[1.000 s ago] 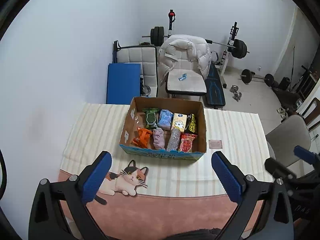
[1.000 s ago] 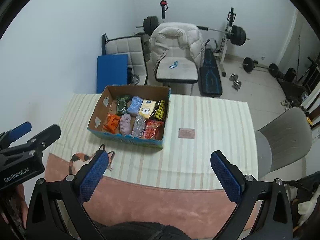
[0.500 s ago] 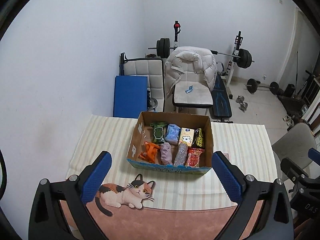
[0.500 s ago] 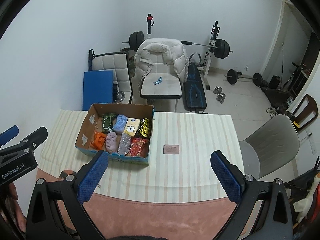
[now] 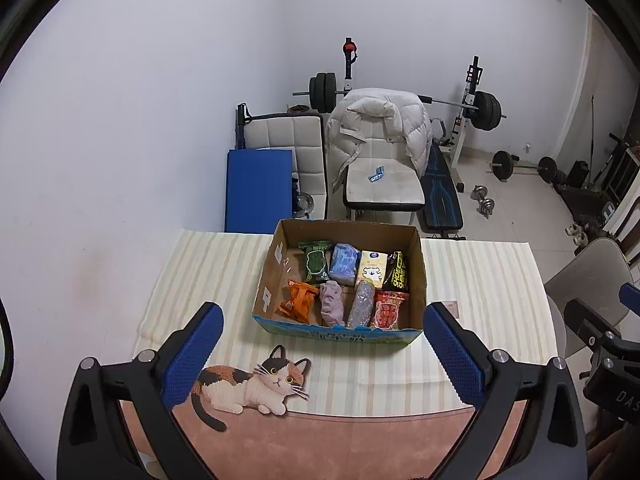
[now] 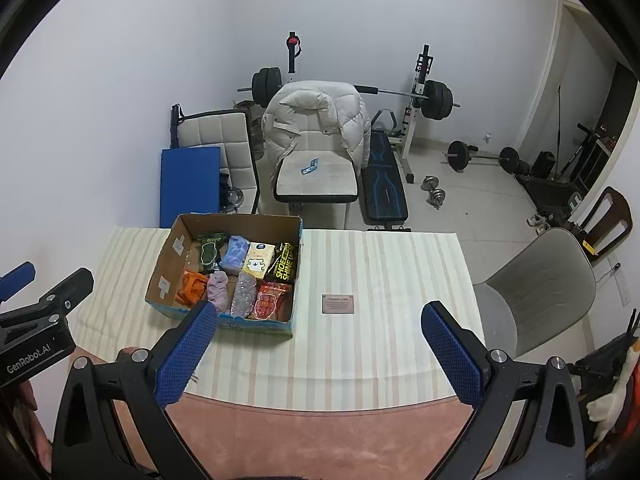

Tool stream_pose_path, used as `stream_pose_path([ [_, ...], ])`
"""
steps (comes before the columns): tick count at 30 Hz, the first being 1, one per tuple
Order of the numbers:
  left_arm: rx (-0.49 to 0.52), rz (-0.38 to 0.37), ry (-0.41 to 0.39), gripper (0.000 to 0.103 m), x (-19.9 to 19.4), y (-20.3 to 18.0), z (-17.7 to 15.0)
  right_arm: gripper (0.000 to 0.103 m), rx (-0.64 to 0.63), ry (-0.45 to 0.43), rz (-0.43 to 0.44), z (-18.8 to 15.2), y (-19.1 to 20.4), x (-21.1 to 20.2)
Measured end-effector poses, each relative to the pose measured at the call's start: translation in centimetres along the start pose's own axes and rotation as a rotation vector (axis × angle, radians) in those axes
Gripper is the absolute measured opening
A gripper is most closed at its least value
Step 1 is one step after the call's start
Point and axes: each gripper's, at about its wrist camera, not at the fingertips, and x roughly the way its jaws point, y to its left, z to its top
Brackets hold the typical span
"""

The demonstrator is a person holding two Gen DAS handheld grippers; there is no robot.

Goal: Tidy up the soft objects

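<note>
Cardboard box (image 5: 338,278) on the striped table (image 5: 480,280) already holds eight soft packets in two neat rows; left gripper (image 5: 324,356) and right gripper (image 6: 318,354) hover spread, empty, suggesting little remains

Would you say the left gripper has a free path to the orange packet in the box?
Probably yes: the left gripper is open and empty, the cardboard box has no lid, and the orange packet lies uncovered in its near-left corner.
</note>
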Motion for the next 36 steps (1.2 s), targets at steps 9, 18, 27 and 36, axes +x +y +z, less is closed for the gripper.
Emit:
stream_pose_path([
  [9,0.007,-0.003,0.002,0.102,0.19,-0.02,-0.2,0.103,0.009,0.002,-0.011,0.0,0.12,-0.03],
  [18,0.018,-0.012,0.005,0.102,0.19,-0.12,-0.23,0.103,0.017,0.005,-0.015,-0.12,0.14,-0.01],
  [27,0.03,-0.021,0.011,0.102,0.34,0.0,-0.25,0.103,0.019,0.002,-0.017,-0.33,0.06,-0.08],
  [36,0.032,-0.024,0.007,0.102,0.36,0.09,-0.28,0.103,0.022,-0.003,-0.025,-0.51,0.02,-0.14],
])
